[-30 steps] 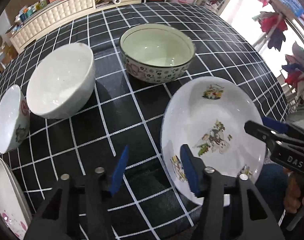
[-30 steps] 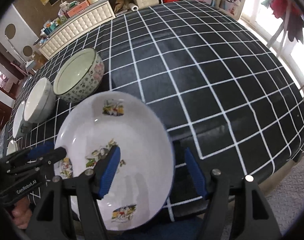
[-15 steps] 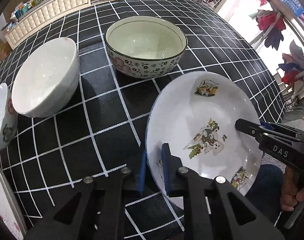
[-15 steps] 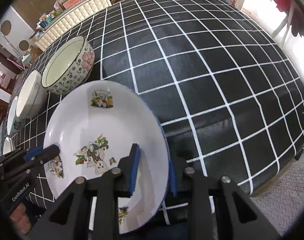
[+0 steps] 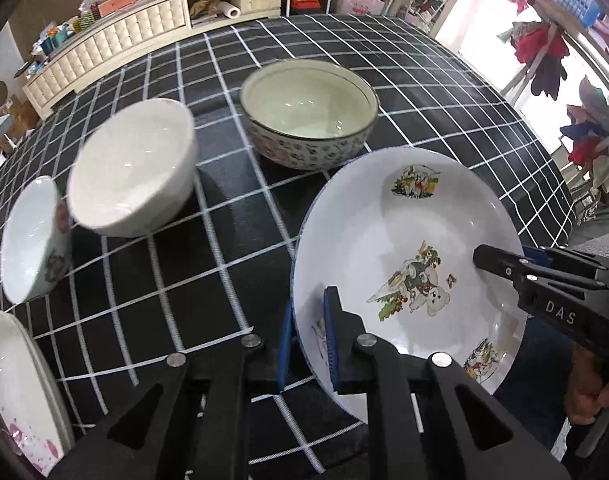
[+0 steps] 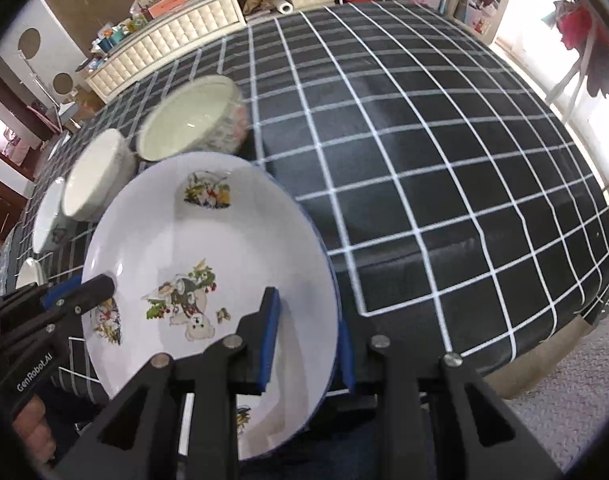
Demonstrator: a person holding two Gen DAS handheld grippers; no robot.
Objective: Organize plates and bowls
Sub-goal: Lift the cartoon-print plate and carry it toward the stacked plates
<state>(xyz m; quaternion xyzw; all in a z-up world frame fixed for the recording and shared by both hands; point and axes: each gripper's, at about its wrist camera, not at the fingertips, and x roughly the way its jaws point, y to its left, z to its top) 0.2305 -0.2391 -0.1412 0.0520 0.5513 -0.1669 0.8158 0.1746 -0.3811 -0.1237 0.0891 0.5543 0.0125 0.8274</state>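
A white plate with cartoon prints [image 5: 404, 240] [image 6: 192, 240] hangs tilted just above the near edge of the black grid tablecloth [image 6: 424, 160]. My left gripper [image 5: 307, 336] is shut on its left rim, one blue pad inside and one outside. My right gripper [image 6: 308, 344] is shut on the opposite rim. Each gripper shows in the other's view: the right gripper [image 5: 500, 260] and the left gripper [image 6: 80, 292]. Behind the plate stand a flowered bowl [image 5: 308, 112] [image 6: 192, 120], a plain white bowl [image 5: 132, 168] [image 6: 92, 176] and a small bowl [image 5: 32, 240] [image 6: 46, 216].
Another white plate with pink flowers [image 5: 16, 392] lies at the table's near left. A padded white cabinet [image 5: 112, 44] runs behind the table. Clothes [image 5: 544, 56] hang at the right. The cloth's right side [image 6: 464, 140] is bare, with grey carpet [image 6: 564, 380] beyond its edge.
Both grippers have shut on the cartoon plate's opposite rims. Plate and grippers have since risen a little off the cloth.
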